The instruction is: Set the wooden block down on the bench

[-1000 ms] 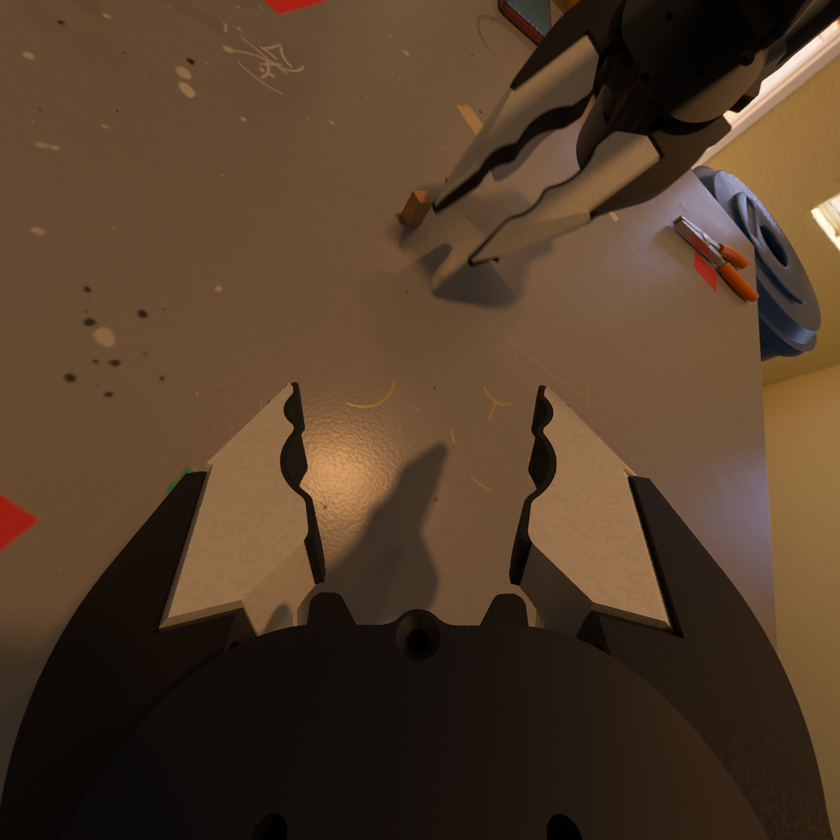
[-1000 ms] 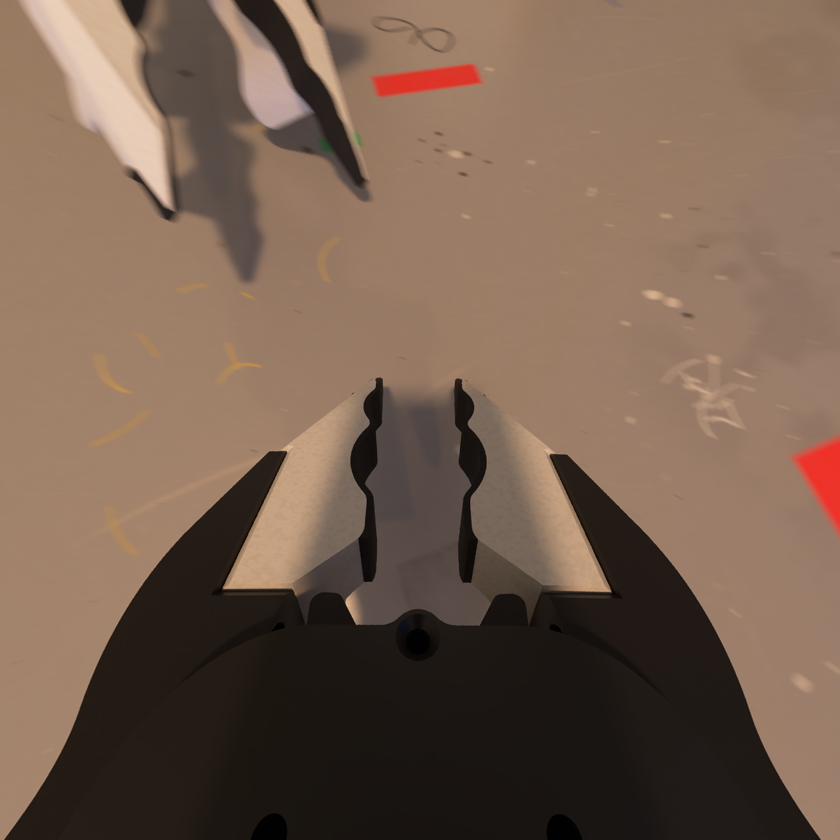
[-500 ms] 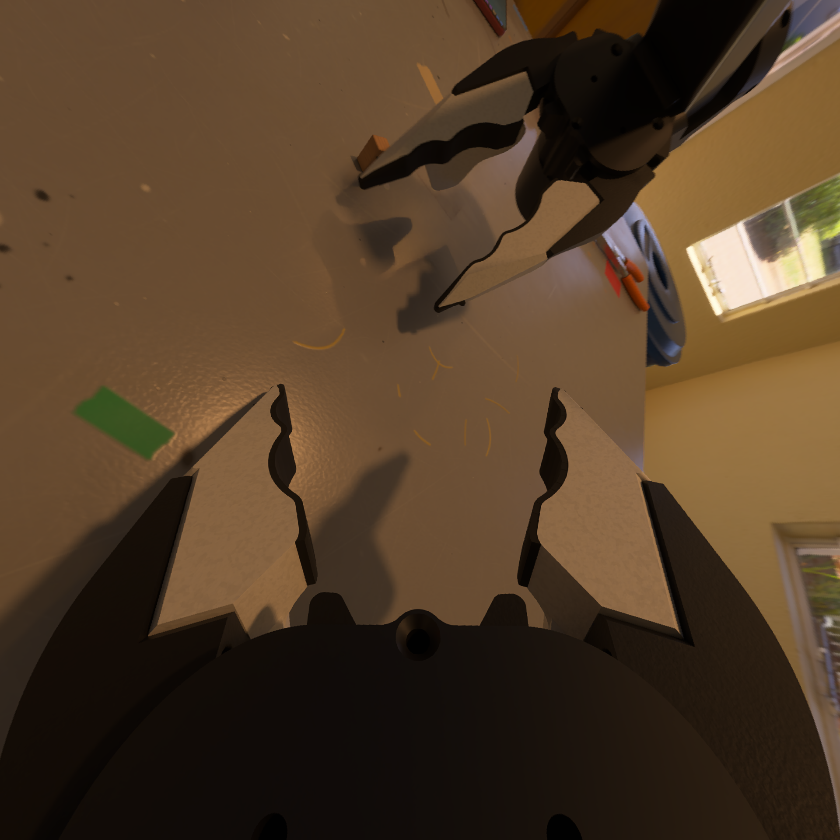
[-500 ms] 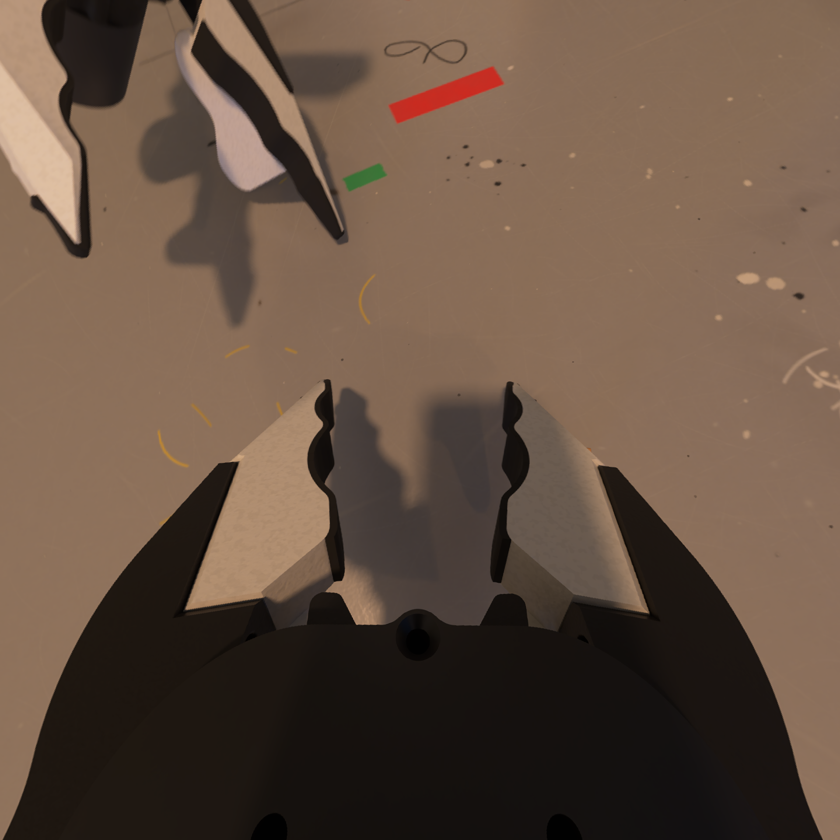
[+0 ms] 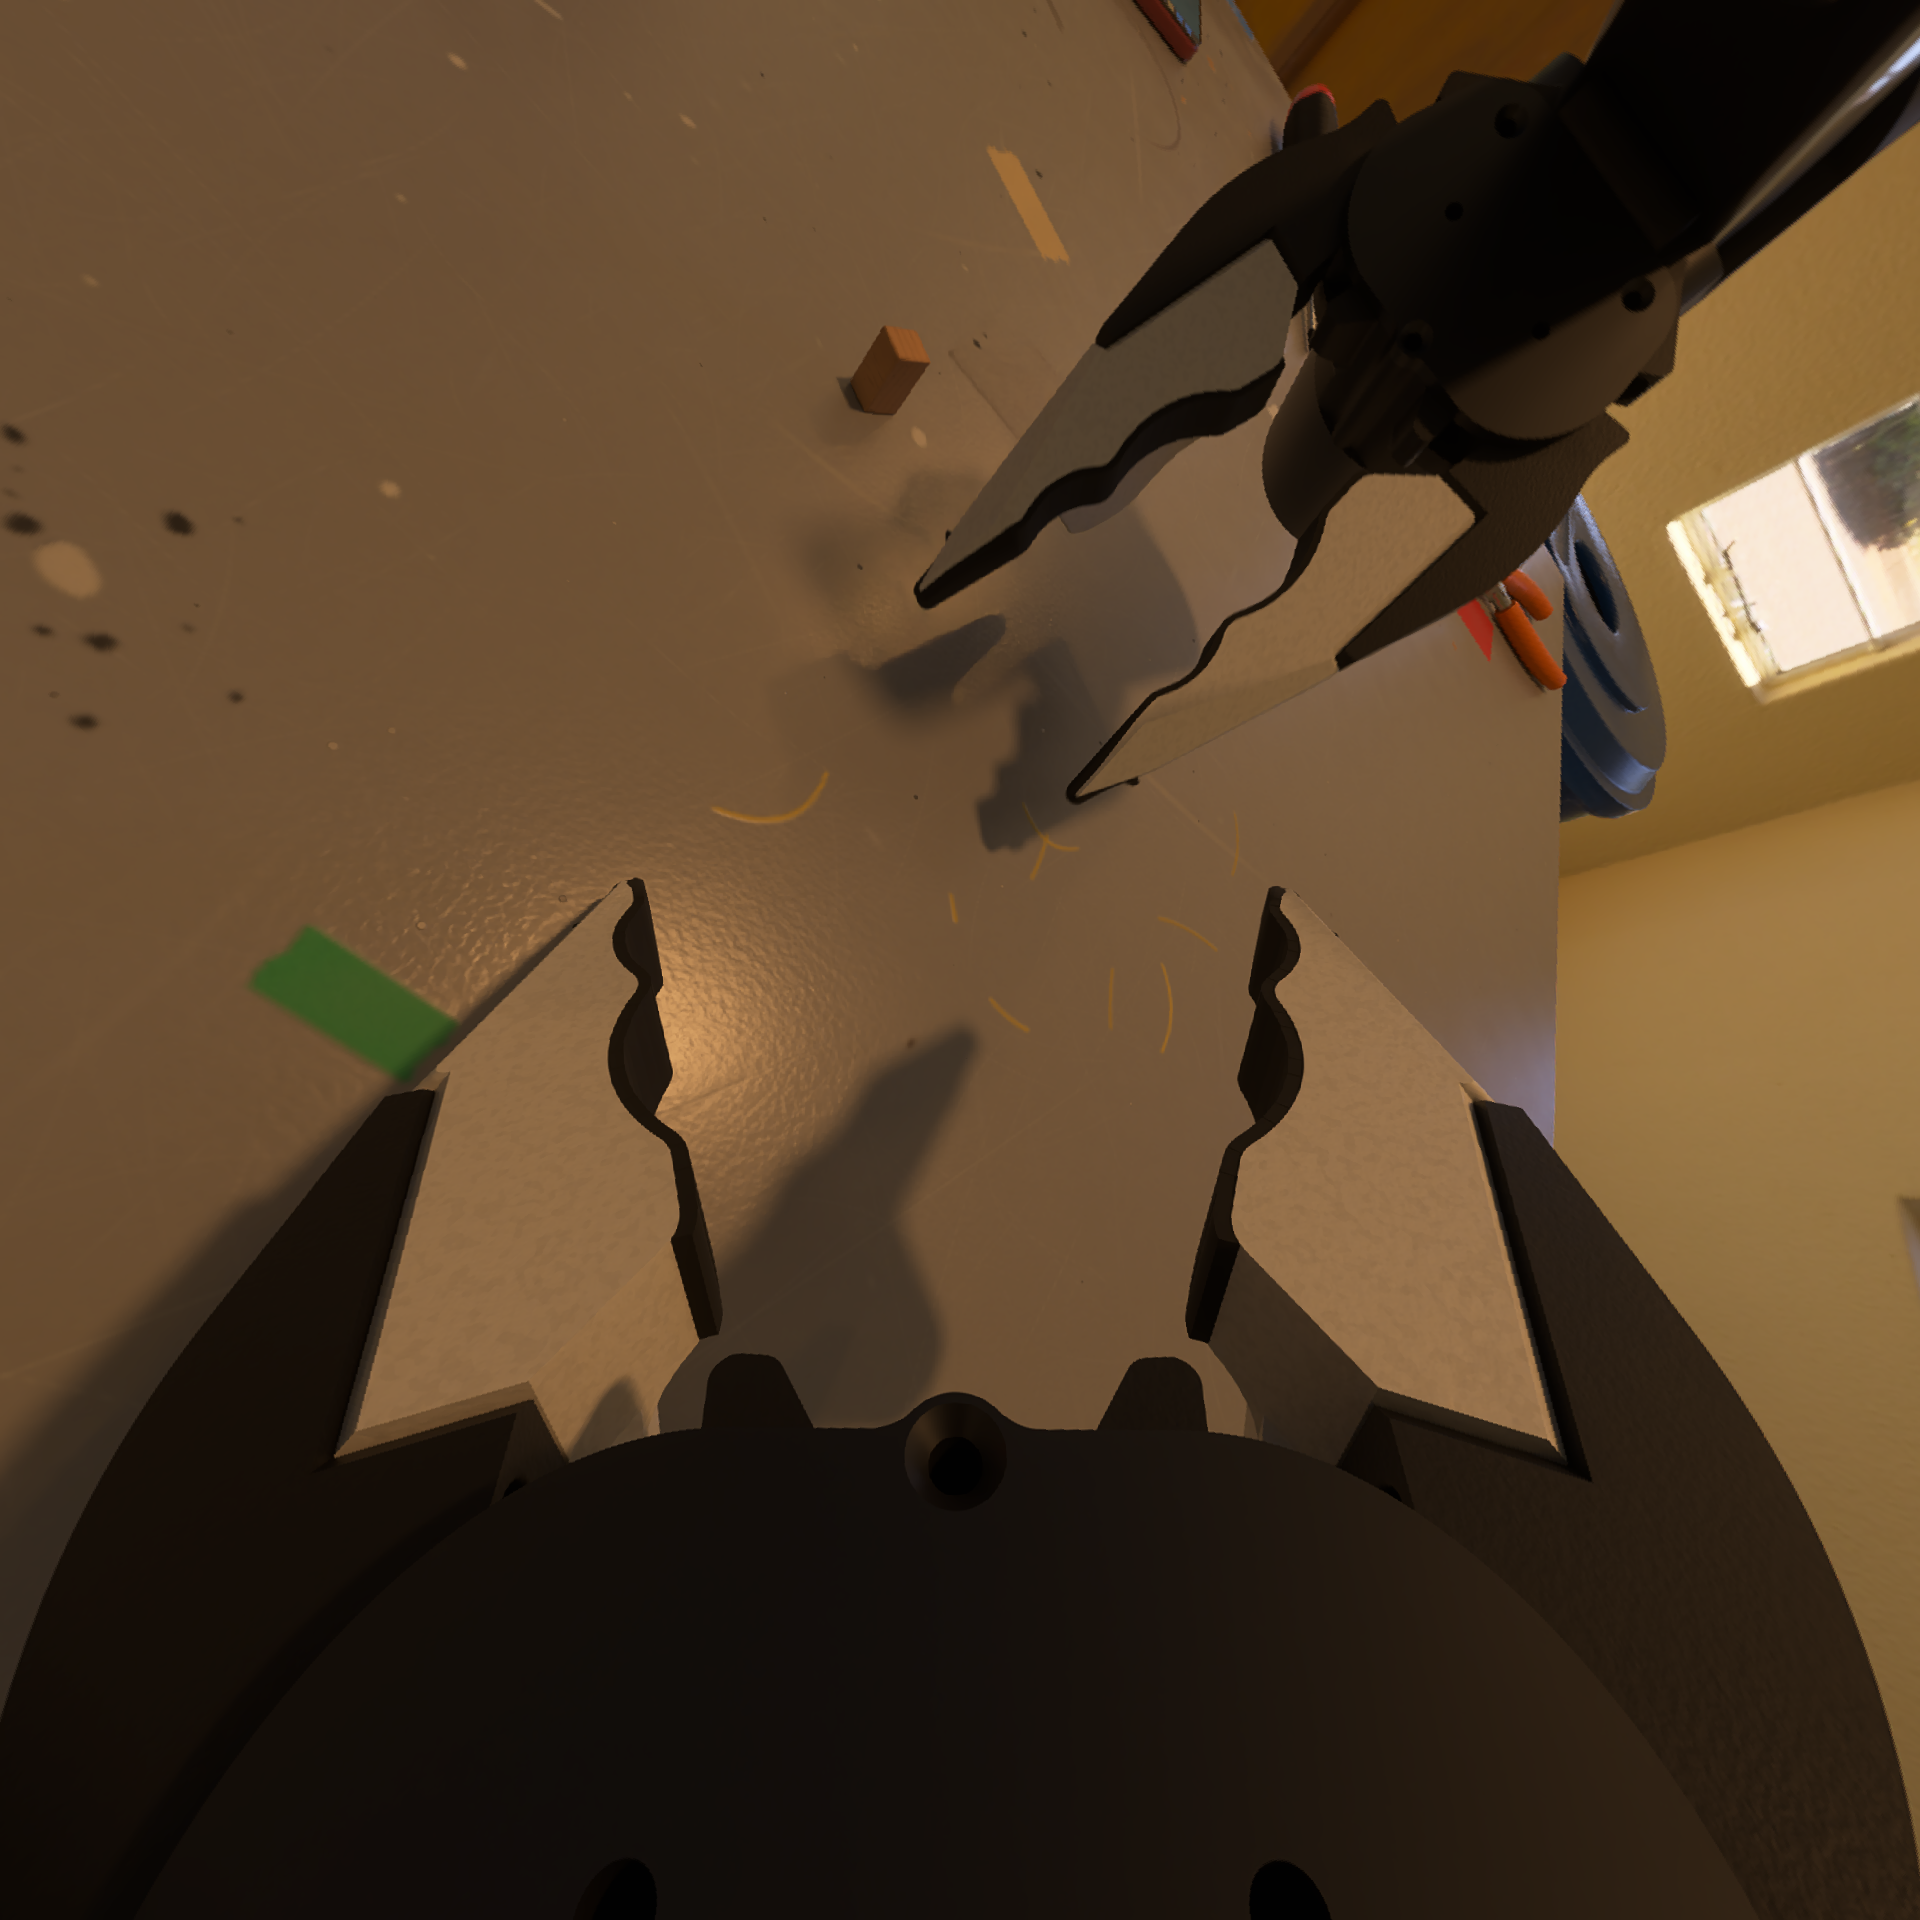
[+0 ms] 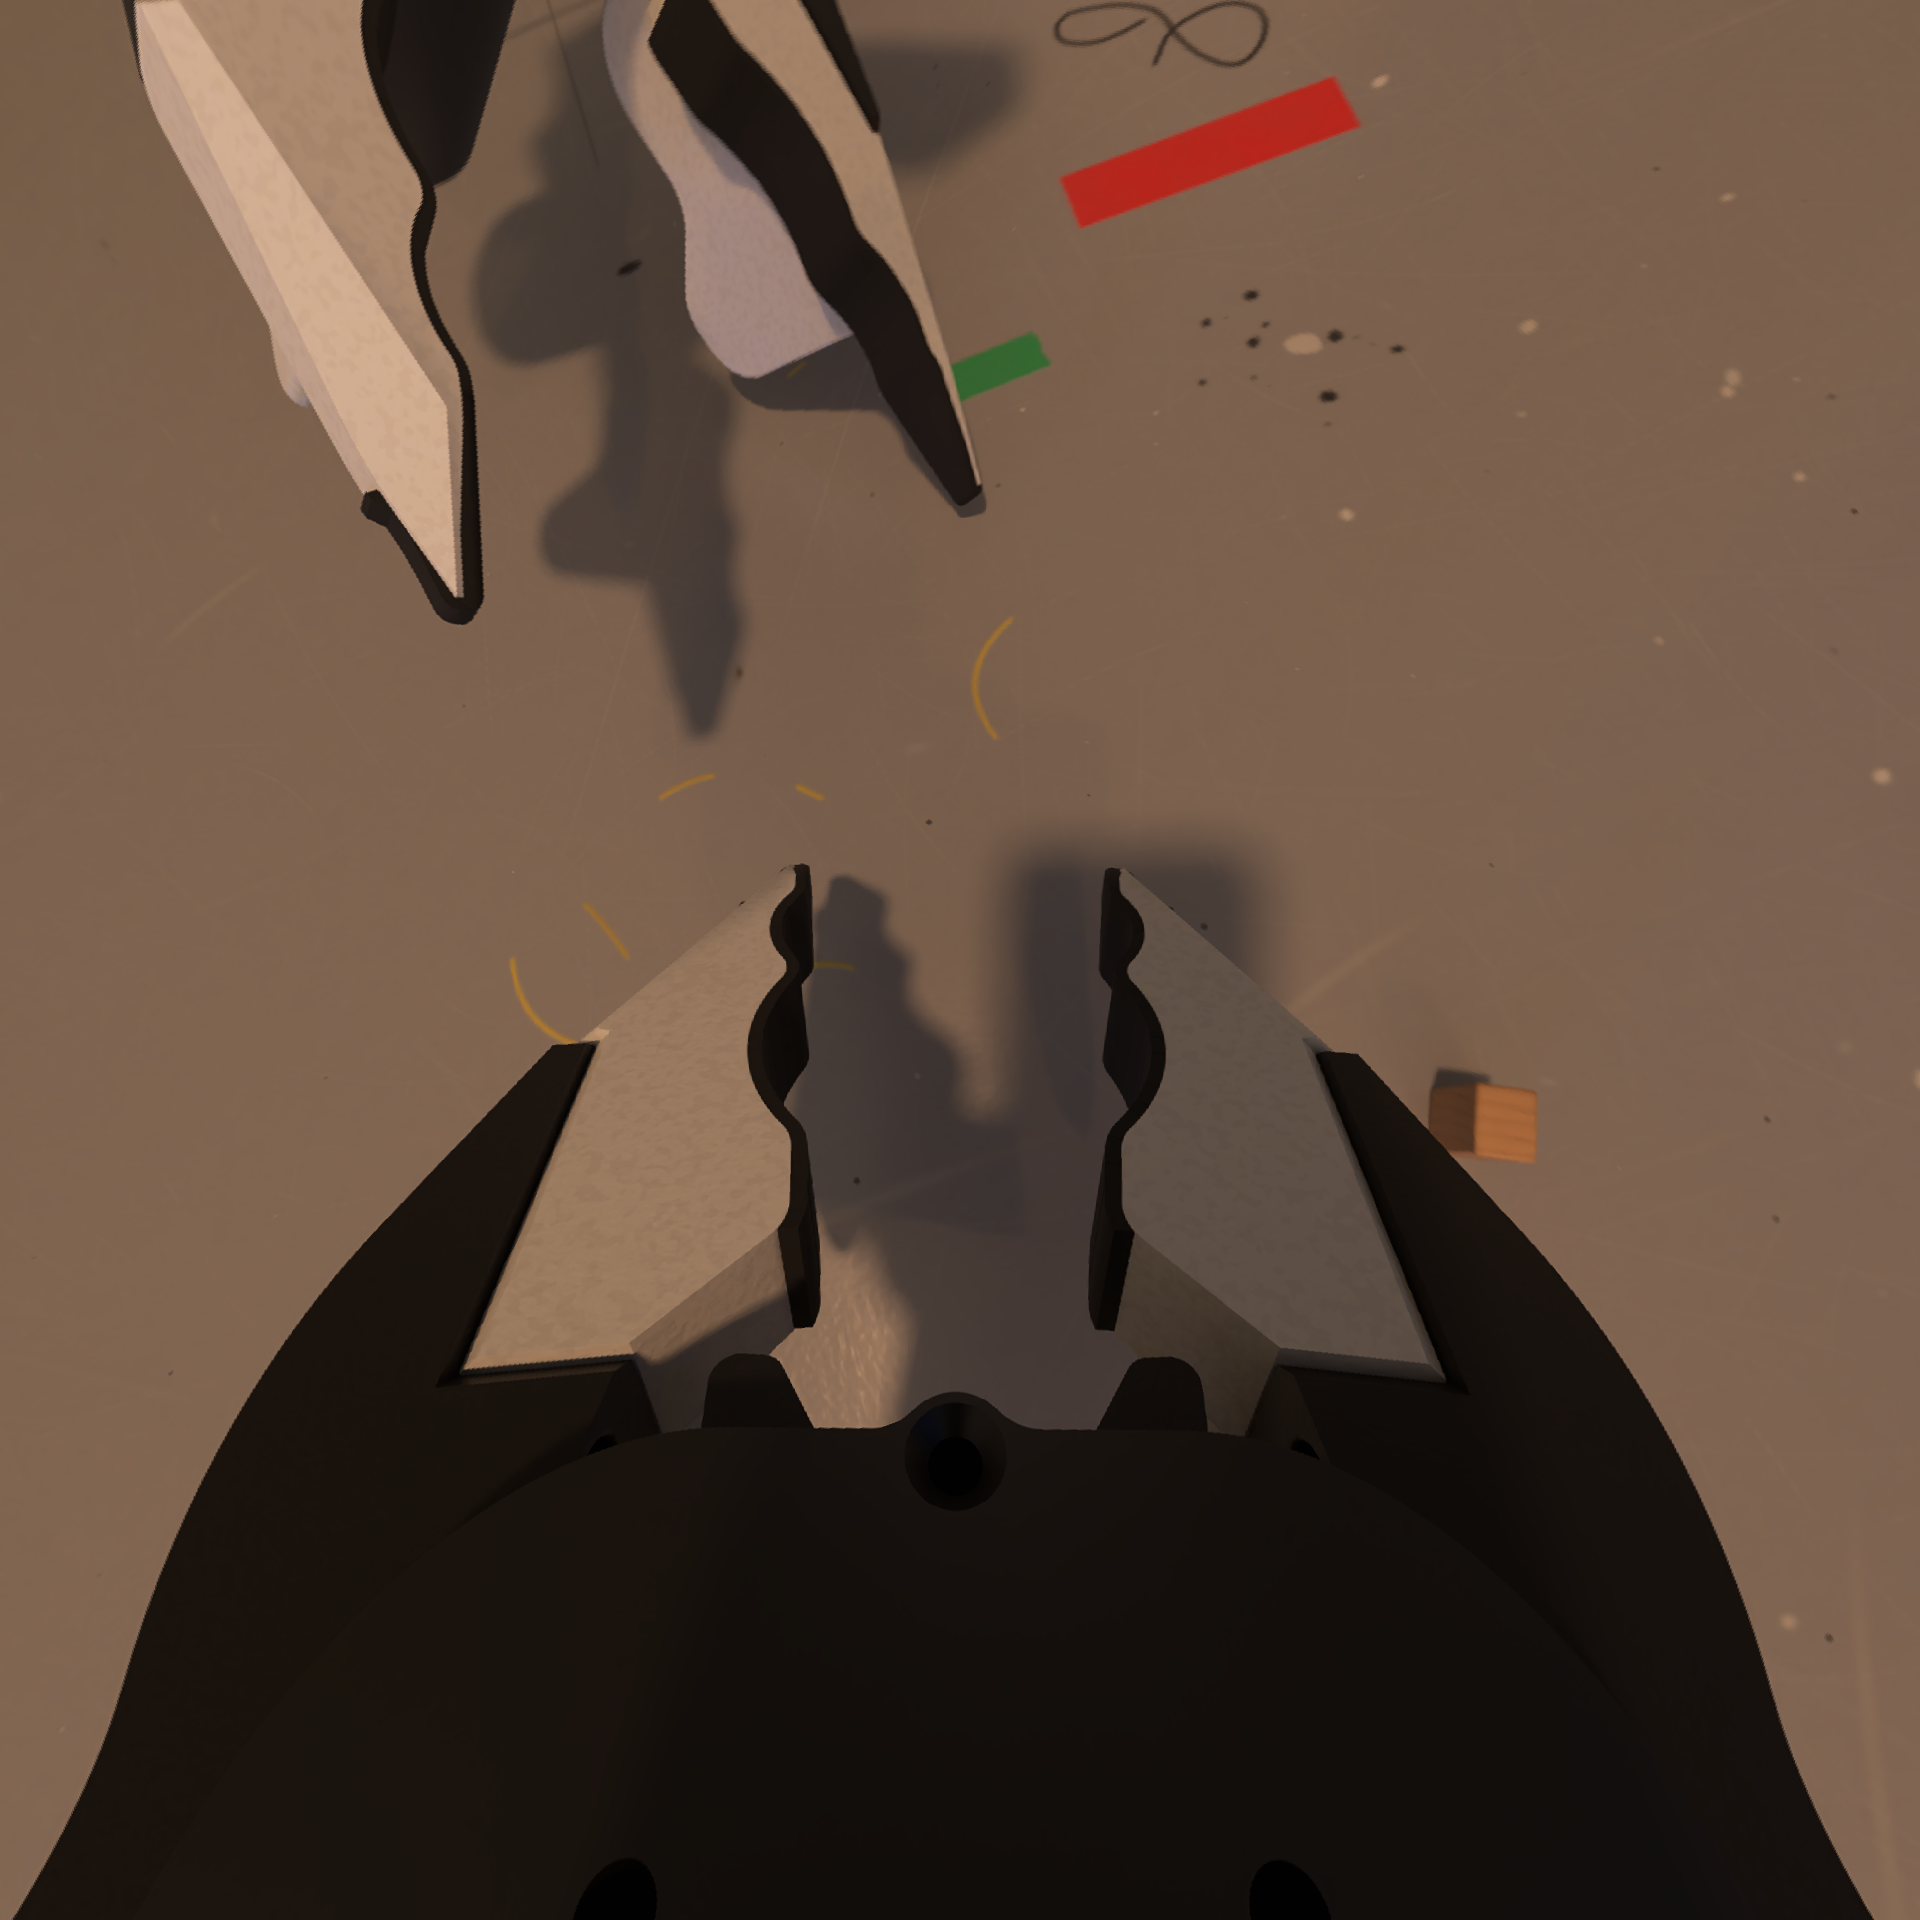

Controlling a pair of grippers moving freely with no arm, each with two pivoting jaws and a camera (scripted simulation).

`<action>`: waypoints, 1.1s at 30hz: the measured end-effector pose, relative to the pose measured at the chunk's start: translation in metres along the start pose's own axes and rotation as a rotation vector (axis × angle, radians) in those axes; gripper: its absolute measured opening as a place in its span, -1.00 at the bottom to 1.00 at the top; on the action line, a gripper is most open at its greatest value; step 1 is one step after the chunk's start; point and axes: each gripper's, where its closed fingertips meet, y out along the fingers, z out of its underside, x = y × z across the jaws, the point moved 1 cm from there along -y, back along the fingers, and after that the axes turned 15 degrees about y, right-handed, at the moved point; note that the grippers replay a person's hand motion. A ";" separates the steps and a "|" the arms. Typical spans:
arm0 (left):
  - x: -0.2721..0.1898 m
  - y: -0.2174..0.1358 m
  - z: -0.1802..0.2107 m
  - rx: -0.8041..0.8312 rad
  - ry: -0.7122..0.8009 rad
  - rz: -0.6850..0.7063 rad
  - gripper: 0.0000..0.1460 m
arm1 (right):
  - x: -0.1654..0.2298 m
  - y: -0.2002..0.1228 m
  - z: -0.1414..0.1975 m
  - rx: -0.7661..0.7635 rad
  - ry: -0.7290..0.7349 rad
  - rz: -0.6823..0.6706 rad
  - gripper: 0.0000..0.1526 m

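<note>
The small wooden block (image 5: pixel 889 371) lies on the brown bench (image 5: pixel 416 520), free of both grippers. It also shows in the right wrist view (image 6: pixel 1484 1120), on the bench just right of my right gripper's right finger. My left gripper (image 5: pixel 951 894) is open and empty above the bench. My right gripper (image 6: pixel 954 873) is open and empty; in the left wrist view it (image 5: pixel 997 691) hovers above the bench to the right of the block. The left gripper (image 6: pixel 717 556) shows at the top left of the right wrist view.
A green tape strip (image 5: pixel 351 1000) and black paint specks (image 5: pixel 94 623) mark the bench. A red tape strip (image 6: pixel 1210 151) lies farther off. Orange-handled pliers (image 5: pixel 1522 634) and a blue disc (image 5: pixel 1605 665) sit at the bench's right edge, with a yellow wall and window (image 5: pixel 1797 561) beyond.
My right gripper opened, leaving the block on the bench, then lifted and drew back from it. My left gripper stayed open while its view shifted.
</note>
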 end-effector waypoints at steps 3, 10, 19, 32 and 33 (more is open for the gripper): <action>0.000 0.001 0.000 0.001 -0.011 0.016 0.56 | 0.002 0.009 0.002 0.044 -0.044 0.054 -0.33; 0.006 0.002 -0.005 -0.035 -0.036 0.010 0.55 | -0.002 0.011 0.003 0.069 0.121 0.122 -0.28; 0.010 0.004 -0.009 -0.039 -0.030 0.027 0.59 | -0.008 -0.005 -0.020 -0.269 0.851 -0.146 0.06; 0.006 0.017 -0.020 -0.021 -0.020 0.129 0.61 | -0.027 -0.008 -0.034 -0.264 0.975 -0.285 0.06; 0.006 0.017 -0.020 -0.024 -0.025 0.141 0.61 | -0.027 -0.007 -0.034 -0.270 0.977 -0.287 0.05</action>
